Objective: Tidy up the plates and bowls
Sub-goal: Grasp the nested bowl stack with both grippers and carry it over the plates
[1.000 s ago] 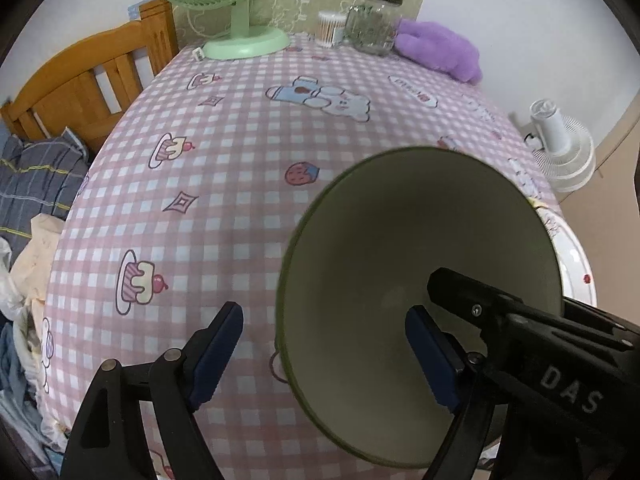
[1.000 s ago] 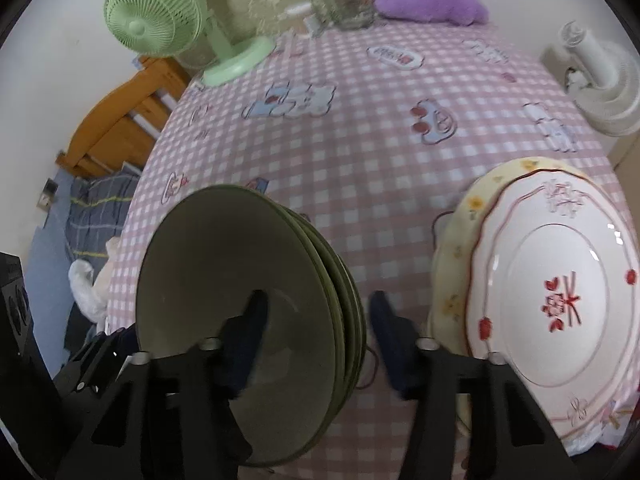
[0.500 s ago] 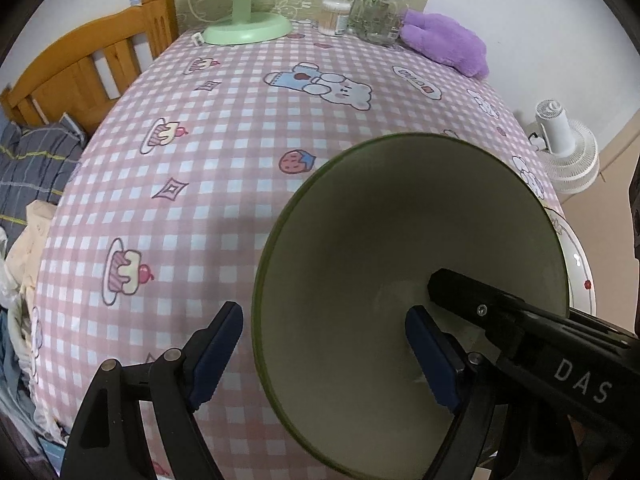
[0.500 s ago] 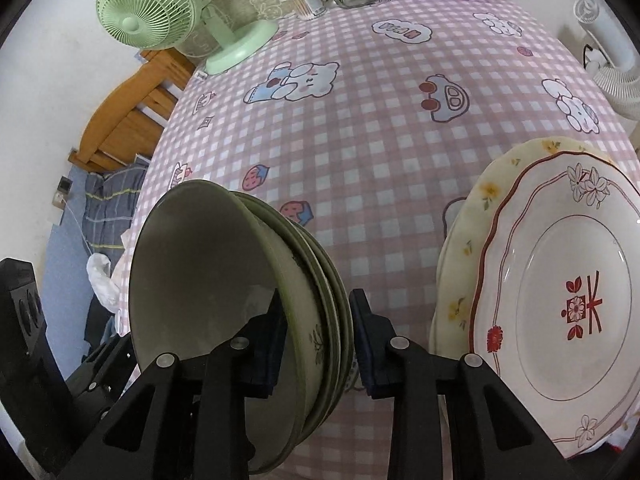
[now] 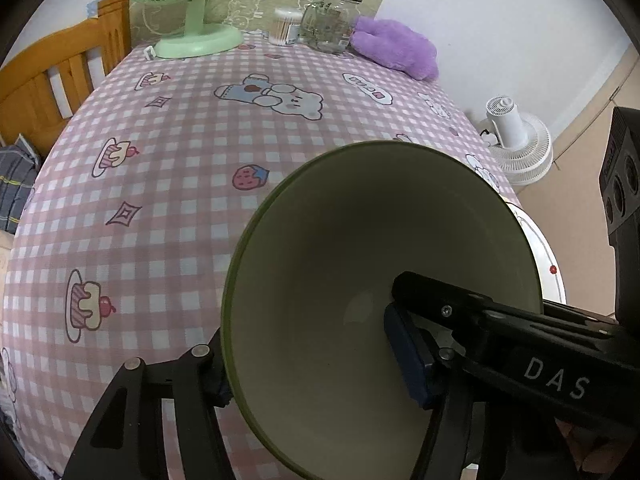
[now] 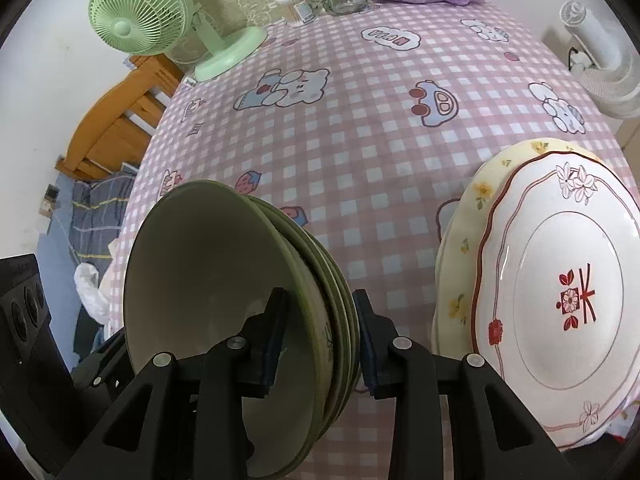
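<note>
A stack of several green bowls (image 6: pixel 192 272) leans tilted over the pink checked tablecloth (image 6: pixel 360 128). My right gripper (image 6: pixel 320 340) straddles the stack's right rim, one pad inside the top bowl, the other against the outermost bowl; the jaws are opening slightly and the pads still touch. In the left wrist view the top bowl (image 5: pixel 340 248) fills the frame. My left gripper (image 5: pixel 312 368) is closing around its left wall, one finger hidden behind the rim, the other pad hovering inside. Two stacked plates (image 6: pixel 560 280) lie to the right.
At the table's far edge stand a green desk fan (image 5: pixel 188 8), a glass jar (image 5: pixel 332 20), a cotton-swab tub (image 5: pixel 286 26) and a purple plush (image 5: pixel 396 46). A wooden bed frame (image 5: pixel 52 76) is at the left and a white floor fan (image 5: pixel 516 140) at the right.
My right gripper's jaws closed onto the bowl stack's rim. My left gripper's jaws narrowed, its left finger coming in against the bowl's outer wall.
</note>
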Demonstrator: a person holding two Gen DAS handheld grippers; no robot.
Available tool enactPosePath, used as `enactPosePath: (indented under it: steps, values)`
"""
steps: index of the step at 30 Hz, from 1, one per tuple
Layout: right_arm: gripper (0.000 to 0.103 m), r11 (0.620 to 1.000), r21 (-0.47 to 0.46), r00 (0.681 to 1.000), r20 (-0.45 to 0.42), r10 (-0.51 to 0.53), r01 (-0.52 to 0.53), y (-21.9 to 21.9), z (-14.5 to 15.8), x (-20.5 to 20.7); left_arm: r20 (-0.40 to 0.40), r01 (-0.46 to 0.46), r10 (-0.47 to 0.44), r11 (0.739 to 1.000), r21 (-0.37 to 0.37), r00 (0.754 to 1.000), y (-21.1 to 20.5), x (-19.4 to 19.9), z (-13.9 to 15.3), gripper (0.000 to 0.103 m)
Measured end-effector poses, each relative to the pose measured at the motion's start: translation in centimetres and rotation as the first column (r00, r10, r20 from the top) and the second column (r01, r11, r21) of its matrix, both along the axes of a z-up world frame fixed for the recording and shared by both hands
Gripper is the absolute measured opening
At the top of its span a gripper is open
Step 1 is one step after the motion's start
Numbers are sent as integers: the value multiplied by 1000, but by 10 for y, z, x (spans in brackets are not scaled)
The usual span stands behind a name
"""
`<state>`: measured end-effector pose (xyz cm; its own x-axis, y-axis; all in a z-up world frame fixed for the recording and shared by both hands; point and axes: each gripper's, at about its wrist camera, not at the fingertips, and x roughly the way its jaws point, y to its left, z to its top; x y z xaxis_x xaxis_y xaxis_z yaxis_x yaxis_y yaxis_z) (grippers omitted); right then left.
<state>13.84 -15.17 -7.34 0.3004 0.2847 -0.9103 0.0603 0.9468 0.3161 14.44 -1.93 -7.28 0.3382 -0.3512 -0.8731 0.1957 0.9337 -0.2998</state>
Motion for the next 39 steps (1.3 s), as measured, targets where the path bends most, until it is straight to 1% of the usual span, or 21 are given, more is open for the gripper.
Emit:
enactPosePath:
  steps: [8,13,20,25,29,34,39]
  values:
    - [37,997,-72,999,-3,-40,40,11,7,-1,-35,36,-37,999,-40,999,10,0,0,61]
    - [36,995,-69,997,-18,-73,71,16,11,-5,-31,67,-69,997,-35,997,18,0,10,61]
    - [37,992,-69,994,11,-105,105,23,34,-9,-4,86,-87,995,-39,996,22,1,32,61]
    - [37,992,-65,993,35,-109,111,22,51,-10,26,72,-71,997,-37,997,21,1,46,61]
    - [37,994,-56,994,69,-86,90,20,59,-9,53,43,-42,999,-30,998,18,0,52,61]
    - [36,998,-45,992,114,-49,54,8,65,-6,81,12,-11,1000,-15,997,0,1,61,61]
    - [36,999,-33,991,131,-16,21,-12,73,-6,97,-26,26,1000,-1,995,-21,-3,70,61]
